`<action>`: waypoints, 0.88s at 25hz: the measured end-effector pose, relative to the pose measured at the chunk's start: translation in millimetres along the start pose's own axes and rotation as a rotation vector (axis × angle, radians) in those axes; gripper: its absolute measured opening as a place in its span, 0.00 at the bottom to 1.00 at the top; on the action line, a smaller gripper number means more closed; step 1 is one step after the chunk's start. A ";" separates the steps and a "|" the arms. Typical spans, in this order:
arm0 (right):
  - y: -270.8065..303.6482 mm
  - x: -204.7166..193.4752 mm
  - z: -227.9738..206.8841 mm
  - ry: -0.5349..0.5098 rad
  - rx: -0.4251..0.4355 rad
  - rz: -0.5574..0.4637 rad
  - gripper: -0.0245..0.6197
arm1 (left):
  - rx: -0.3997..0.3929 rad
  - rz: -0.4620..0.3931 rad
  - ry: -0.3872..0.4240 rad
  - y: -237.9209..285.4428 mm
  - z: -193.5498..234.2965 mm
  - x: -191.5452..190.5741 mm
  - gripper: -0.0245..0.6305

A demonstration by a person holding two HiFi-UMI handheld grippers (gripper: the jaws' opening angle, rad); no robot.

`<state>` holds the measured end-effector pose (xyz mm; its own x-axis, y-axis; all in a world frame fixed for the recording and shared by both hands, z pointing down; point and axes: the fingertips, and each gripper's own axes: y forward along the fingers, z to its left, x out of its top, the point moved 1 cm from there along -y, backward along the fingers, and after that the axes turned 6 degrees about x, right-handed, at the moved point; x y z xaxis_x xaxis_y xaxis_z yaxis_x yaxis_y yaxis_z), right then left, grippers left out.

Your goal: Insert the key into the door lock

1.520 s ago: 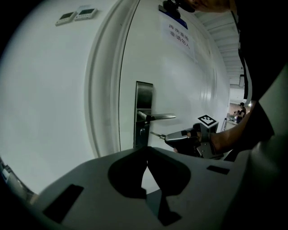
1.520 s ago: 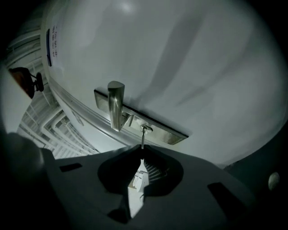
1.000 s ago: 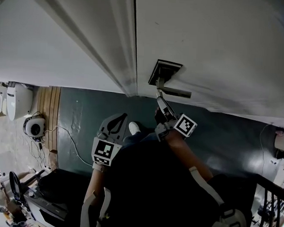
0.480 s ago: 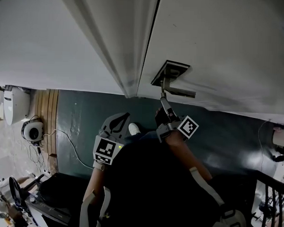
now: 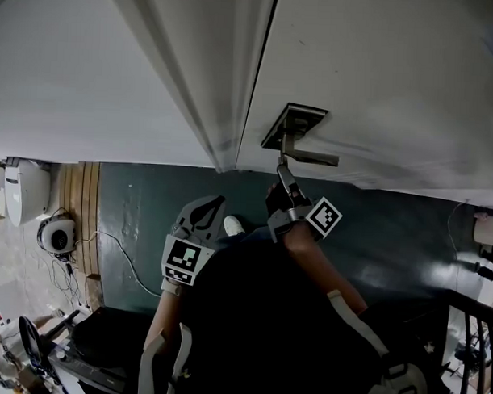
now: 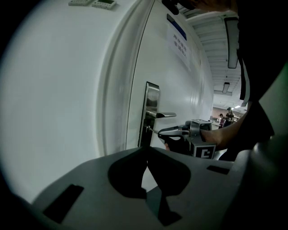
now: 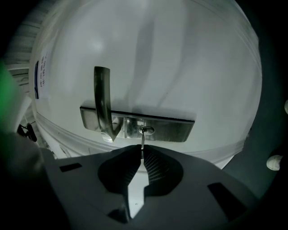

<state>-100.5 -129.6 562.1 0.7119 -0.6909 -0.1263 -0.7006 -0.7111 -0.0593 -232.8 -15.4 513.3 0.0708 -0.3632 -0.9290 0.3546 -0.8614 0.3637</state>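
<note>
A metal lock plate (image 7: 155, 128) with a lever handle (image 7: 102, 101) sits on the white door (image 5: 380, 84). A thin silver key (image 7: 142, 143) reaches from my right gripper (image 7: 142, 155) to the keyhole (image 7: 146, 130), its tip at or in the slot. The right gripper (image 5: 281, 171) is shut on the key, just below the lock plate (image 5: 291, 125) in the head view. From the left gripper view, the key (image 6: 152, 131) meets the lock plate (image 6: 150, 112) under the handle (image 6: 164, 115). My left gripper (image 5: 199, 220) hangs back, lower left, jaws closed on nothing.
The door frame (image 5: 194, 85) and a white wall (image 5: 81, 81) lie left of the door. Dark green floor (image 5: 141, 221) runs below. A notice (image 6: 177, 38) is stuck high on the door. Cables and a round device (image 5: 58, 236) lie at the far left.
The right gripper has edged a little closer to the lock plate with the key. The left gripper has stayed put.
</note>
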 end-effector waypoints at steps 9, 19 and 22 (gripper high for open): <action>11.7 1.3 0.5 0.029 -0.004 -0.052 0.09 | 0.019 -0.007 0.004 -6.3 10.0 1.4 0.05; 21.1 5.7 -1.0 0.009 -0.004 -0.060 0.09 | 0.040 -0.015 0.026 -7.9 20.4 9.4 0.05; 21.6 5.7 -0.2 -0.014 -0.006 -0.049 0.09 | 0.040 -0.018 0.033 -7.4 20.2 12.6 0.05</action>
<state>-111.6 -148.9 560.2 0.7446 -0.6532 -0.1372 -0.6645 -0.7449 -0.0597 -253.3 -20.9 500.2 0.0951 -0.3360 -0.9370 0.3188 -0.8815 0.3484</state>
